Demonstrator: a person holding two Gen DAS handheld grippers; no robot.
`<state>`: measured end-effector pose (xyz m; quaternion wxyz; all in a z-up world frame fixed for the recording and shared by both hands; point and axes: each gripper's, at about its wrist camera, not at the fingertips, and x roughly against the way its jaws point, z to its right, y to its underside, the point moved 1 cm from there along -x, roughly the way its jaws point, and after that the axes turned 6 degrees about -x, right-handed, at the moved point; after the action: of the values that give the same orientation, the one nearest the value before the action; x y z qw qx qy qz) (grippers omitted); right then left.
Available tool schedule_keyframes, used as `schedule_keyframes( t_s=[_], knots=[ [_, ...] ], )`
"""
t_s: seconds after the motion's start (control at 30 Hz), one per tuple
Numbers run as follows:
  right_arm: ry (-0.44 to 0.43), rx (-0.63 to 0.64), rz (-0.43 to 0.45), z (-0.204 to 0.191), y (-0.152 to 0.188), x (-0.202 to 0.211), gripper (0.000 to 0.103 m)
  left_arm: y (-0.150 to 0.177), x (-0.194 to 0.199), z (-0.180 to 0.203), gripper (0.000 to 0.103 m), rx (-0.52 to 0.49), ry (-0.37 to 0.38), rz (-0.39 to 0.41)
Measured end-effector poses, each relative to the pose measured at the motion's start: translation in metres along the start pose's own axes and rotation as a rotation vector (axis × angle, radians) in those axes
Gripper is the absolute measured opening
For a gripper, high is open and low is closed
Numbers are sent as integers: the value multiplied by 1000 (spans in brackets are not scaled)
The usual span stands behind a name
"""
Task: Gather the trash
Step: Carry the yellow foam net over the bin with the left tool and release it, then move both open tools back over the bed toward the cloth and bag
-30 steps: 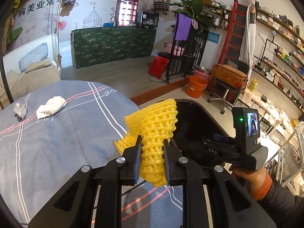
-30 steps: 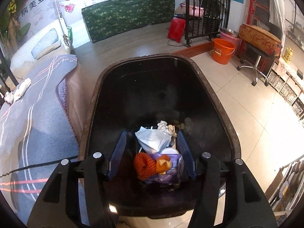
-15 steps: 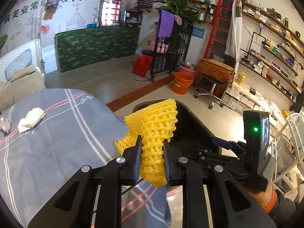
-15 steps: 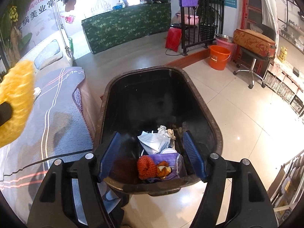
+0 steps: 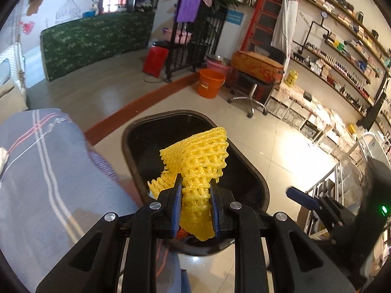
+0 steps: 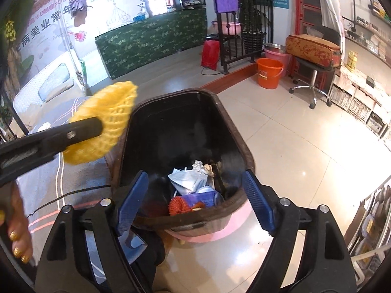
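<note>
My left gripper [image 5: 196,196] is shut on a yellow foam fruit net [image 5: 198,156] and holds it over the near left part of the black trash bin [image 5: 246,168]. In the right wrist view the net [image 6: 105,124] hangs at the bin's left rim [image 6: 244,146], with the left gripper's finger across it. My right gripper [image 6: 195,197] is open and empty, just above the bin's near rim. Inside the bin lie a white paper bag [image 6: 188,180], a purple wrapper [image 6: 202,197] and an orange net [image 6: 178,206].
The grey striped bed cover [image 5: 48,171] lies left of the bin, with a white crumpled tissue [image 5: 2,156] at its far left edge. An orange bucket [image 5: 211,83] and a wheeled stool [image 5: 251,90] stand on the tiled floor beyond. Shelves line the right wall.
My left gripper has carried the yellow net rightward from over the bed to above the bin. My right gripper has pulled back and up from inside the bin to its near rim.
</note>
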<state>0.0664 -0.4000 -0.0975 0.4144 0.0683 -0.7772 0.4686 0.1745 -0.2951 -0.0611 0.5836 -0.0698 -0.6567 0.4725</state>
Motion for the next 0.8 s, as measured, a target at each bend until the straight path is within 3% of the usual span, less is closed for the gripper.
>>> schedule_keyframes(
  t_s=[0.33,0.43,0.47,0.5,0.7,0.8],
  knots=[
    [29,-40,-15,20,3,-3,80,-13,-39,11,22,-35,-13,-98],
    [27,-47,-23,22,5,-6,80,-12,-40,13,46,-41,-18,-110],
    [25,-51,-28,22,6,-8,80,-13,-38,13,62,-40,-26,-98],
    [25,-53,-30,22,5,-8,80,-12,-32,11,71,-40,-33,-71],
    [29,-45,-50,17,2,-16,81,-9,-5,0,87,-34,-107,-1],
    [27,-41,-49,11,1,-17,86,-6,10,-9,88,-1,-114,22]
  ],
)
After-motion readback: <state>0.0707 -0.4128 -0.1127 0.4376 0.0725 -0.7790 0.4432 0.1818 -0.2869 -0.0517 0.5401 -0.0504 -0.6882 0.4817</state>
